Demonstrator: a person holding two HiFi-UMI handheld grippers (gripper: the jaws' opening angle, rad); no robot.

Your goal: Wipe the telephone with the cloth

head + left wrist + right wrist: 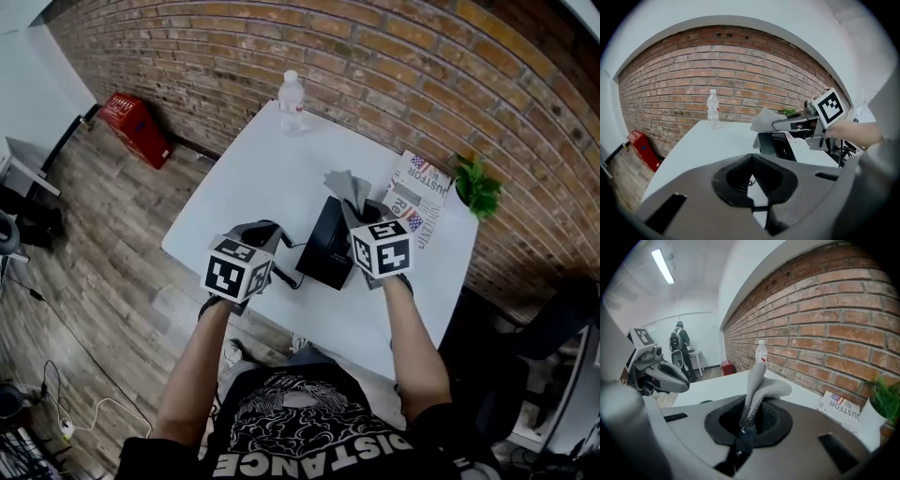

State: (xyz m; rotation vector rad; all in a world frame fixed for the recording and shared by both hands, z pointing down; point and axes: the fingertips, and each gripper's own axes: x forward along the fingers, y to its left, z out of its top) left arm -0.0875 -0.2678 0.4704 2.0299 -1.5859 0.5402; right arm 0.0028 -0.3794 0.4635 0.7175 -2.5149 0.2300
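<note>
The black telephone (328, 246) sits on the white table (272, 178), and its cord (287, 275) trails toward my left gripper (258, 232). In the left gripper view the telephone (780, 146) lies ahead to the right. The left gripper (751, 160) is just left of the telephone, jaw tips meeting, with a thin coiled cord showing in the gap lower down. My right gripper (362, 212) hangs over the telephone's right side, shut on a grey cloth (345, 186). That cloth (761, 385) stands up out of the right gripper (753, 409) and folds over.
A water bottle (292, 101) stands at the table's far edge by the brick wall. A magazine (419, 197) and a potted plant (476, 186) occupy the right corner. A red box (136, 127) lies on the floor at left. A person (679, 348) stands far off.
</note>
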